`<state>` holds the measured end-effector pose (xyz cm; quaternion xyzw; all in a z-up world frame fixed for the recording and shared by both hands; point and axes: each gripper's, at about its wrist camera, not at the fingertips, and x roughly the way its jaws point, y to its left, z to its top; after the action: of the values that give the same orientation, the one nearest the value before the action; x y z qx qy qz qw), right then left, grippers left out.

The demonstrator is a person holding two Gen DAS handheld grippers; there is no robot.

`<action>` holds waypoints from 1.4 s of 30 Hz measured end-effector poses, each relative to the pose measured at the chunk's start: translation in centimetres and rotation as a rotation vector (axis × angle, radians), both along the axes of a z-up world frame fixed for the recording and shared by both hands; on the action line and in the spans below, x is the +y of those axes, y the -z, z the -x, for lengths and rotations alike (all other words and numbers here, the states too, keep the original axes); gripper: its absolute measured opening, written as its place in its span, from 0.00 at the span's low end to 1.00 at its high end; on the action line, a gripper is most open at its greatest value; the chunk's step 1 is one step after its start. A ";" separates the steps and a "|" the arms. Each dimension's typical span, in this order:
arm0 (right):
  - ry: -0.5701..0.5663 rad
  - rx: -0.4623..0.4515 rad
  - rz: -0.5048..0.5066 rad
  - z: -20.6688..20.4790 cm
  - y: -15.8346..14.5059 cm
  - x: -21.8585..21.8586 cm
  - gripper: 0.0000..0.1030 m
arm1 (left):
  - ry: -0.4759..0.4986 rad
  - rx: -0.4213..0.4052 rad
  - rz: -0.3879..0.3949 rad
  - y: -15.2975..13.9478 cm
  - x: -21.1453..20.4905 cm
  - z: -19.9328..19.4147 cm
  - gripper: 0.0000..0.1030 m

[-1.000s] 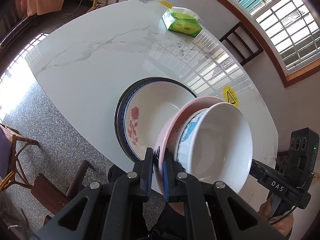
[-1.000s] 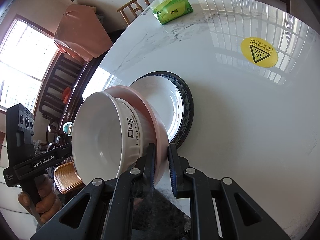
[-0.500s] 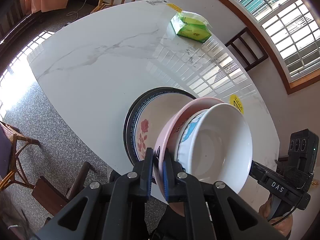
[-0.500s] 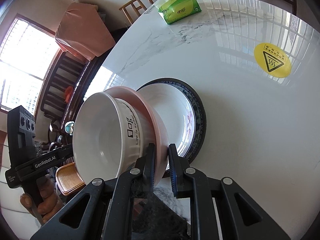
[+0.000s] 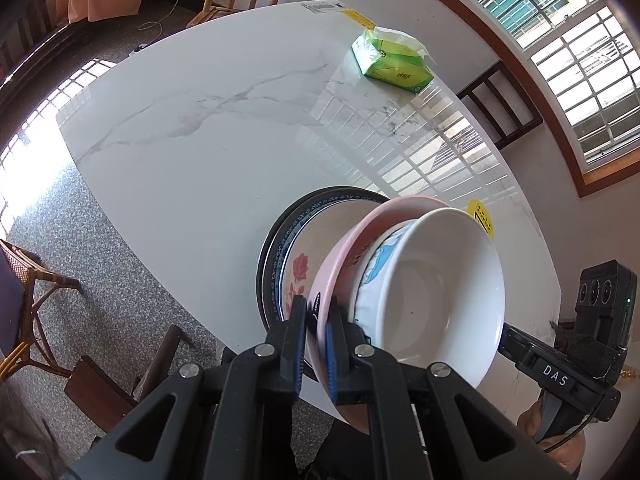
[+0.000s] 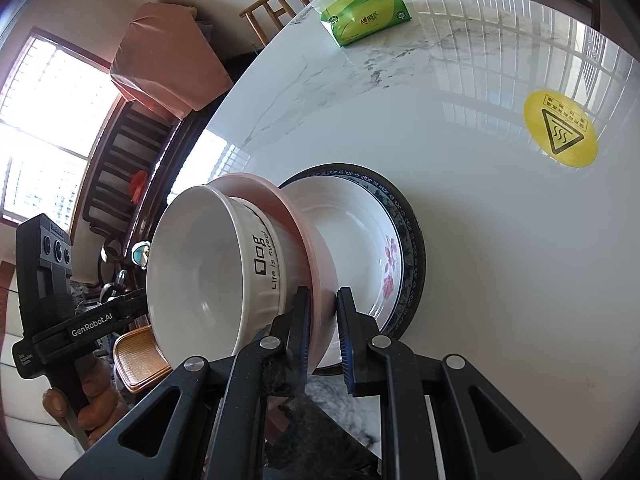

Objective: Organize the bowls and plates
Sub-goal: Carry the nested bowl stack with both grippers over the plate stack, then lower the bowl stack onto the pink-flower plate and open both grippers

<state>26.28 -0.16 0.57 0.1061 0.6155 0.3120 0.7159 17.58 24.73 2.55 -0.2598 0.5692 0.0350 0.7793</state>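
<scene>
Above the table's [image 5: 208, 128] near edge we hold the pink bowl [image 5: 340, 256] w/ white bowl [image 5: 436, 292] nested inside, left gripper [image 5: 318, 320] & right gripper [image 6: 323, 300] each pinching its rim from opposite sides, just over the stacked plates [image 6: 360, 216].

Two bowls [image 5: 432, 300], two plates [image 6: 360, 216]

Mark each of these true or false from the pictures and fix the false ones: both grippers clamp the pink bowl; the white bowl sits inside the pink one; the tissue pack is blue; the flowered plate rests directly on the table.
1. Both the left gripper and the right gripper clamp the pink bowl. True.
2. The white bowl sits inside the pink bowl. True.
3. The tissue pack is blue. False: green.
4. The flowered plate rests directly on the table. False: on a dark-rimmed plate.
</scene>
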 end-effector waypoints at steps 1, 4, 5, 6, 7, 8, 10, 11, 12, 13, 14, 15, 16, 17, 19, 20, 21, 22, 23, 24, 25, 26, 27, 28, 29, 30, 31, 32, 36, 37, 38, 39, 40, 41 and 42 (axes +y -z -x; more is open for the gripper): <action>0.000 0.000 0.000 0.0 0.0 0.1 0.15 | 0.001 0.002 -0.001 0.0 -0.1 -0.1 0.07; -0.002 0.005 -0.001 -0.1 0.2 0.3 0.15 | -0.001 0.007 0.002 0.3 0.0 -0.2 0.07; -0.001 0.006 -0.001 -0.2 0.2 0.3 0.15 | 0.000 0.009 0.003 0.4 0.1 -0.3 0.07; -0.001 0.008 -0.001 -0.2 0.3 0.4 0.15 | -0.001 0.009 0.005 0.4 0.1 -0.3 0.07; -0.001 0.009 -0.001 -0.3 0.3 0.4 0.15 | -0.001 0.009 0.005 0.5 0.1 -0.3 0.07; 0.000 0.011 -0.001 -0.4 0.3 0.4 0.15 | -0.001 0.010 0.004 0.5 0.2 -0.3 0.07; 0.001 0.012 -0.002 -0.4 0.4 0.4 0.15 | 0.001 0.011 0.003 0.6 0.2 -0.4 0.07; 0.001 0.012 -0.002 -0.4 0.3 0.5 0.15 | 0.001 0.013 0.003 0.7 0.3 -0.4 0.07; 0.001 0.013 -0.001 -0.4 0.3 0.4 0.15 | 0.001 0.015 0.004 0.7 0.3 -0.4 0.06; 0.001 0.014 -0.001 -0.4 0.3 0.4 0.15 | 0.002 0.016 0.005 0.8 0.3 -0.5 0.06; 0.001 0.014 -0.001 -0.4 0.3 0.5 0.15 | 0.002 0.016 0.005 0.8 0.2 -0.6 0.06; 0.001 0.015 -0.001 -0.4 0.4 0.4 0.15 | 0.002 0.017 0.006 0.9 0.3 -0.6 0.06; 0.002 0.016 -0.001 -0.5 0.4 0.4 0.15 | 0.002 0.018 0.006 0.9 0.2 -0.7 0.07; 0.002 0.017 -0.001 -0.5 0.4 0.5 0.15 | 0.001 0.018 0.005 0.9 0.2 -0.7 0.07; 0.003 0.017 -0.001 -0.5 0.4 0.5 0.15 | 0.002 0.021 0.006 1.0 0.2 -0.7 0.06; 0.003 0.017 -0.001 -0.5 0.4 0.5 0.15 | 0.003 0.023 0.006 1.0 0.2 -0.8 0.06; 0.002 0.017 0.000 -0.5 0.4 0.5 0.15 | 0.003 0.025 0.006 1.1 0.3 -0.8 0.07; 0.002 0.019 -0.001 -0.5 0.4 0.5 0.15 | 0.003 0.026 0.007 1.1 0.2 -0.8 0.07; 0.003 0.021 -0.001 -0.6 0.5 0.4 0.15 | 0.003 0.027 0.007 1.2 0.2 -0.8 0.06; 0.003 0.022 -0.001 -0.6 0.5 0.4 0.15 | 0.003 0.029 0.008 1.2 0.2 -0.9 0.07; 0.002 0.023 -0.001 -0.6 0.5 0.5 0.15 | 0.003 0.031 0.009 1.3 0.2 -0.9 0.07; 0.003 0.025 -0.001 -0.6 0.6 0.4 0.15 | 0.003 0.033 0.009 1.3 0.2 -1.0 0.07; 0.003 0.026 -0.001 -0.7 0.6 0.4 0.15 | 0.004 0.035 0.010 1.4 0.2 -1.0 0.07; 0.003 0.027 -0.001 -0.7 0.7 0.4 0.15 | 0.004 0.037 0.011 1.5 0.2 -1.0 0.07; 0.003 0.028 -0.001 -0.7 0.7 0.5 0.15 | 0.003 0.039 0.013 1.6 0.2 -1.1 0.06; 0.004 0.030 -0.002 -0.7 0.8 0.5 0.15 | 0.005 0.040 0.012 1.7 0.2 -1.1 0.07; 0.006 0.033 -0.003 -0.7 0.9 0.4 0.15 | 0.009 0.042 0.012 1.8 0.1 -1.2 0.06; 0.006 0.034 -0.003 -0.7 0.9 0.5 0.15 | 0.010 0.046 0.015 2.0 0.1 -1.2 0.07; 0.009 0.042 -0.003 -0.8 1.2 0.5 0.15 | 0.019 0.036 0.017 2.3 0.0 -1.4 0.06; 0.013 0.043 -0.012 -0.8 1.2 0.5 0.16 | 0.017 0.031 0.014 2.4 0.0 -1.3 0.06; 0.013 0.042 -0.014 -0.9 1.2 0.5 0.16 | 0.019 0.020 0.007 2.4 -0.1 -1.2 0.06; 0.013 0.037 -0.014 -0.9 1.1 0.5 0.16 | 0.028 0.005 -0.006 2.4 -0.2 -1.1 0.06; 0.013 0.031 -0.016 -0.9 1.0 0.5 0.16 | 0.037 -0.012 -0.014 2.4 -0.4 -0.9 0.06; 0.016 0.029 -0.020 -0.9 1.0 0.5 0.16 | 0.041 -0.026 -0.017 2.3 -0.4 -0.7 0.07; 0.018 0.023 -0.024 -0.8 1.0 0.5 0.16 | 0.043 -0.042 -0.022 2.3 -0.4 -0.6 0.07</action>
<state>27.06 0.38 -0.41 0.1236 0.6190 0.3117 0.7102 18.15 24.30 0.23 -0.2396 0.5577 0.0188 0.7944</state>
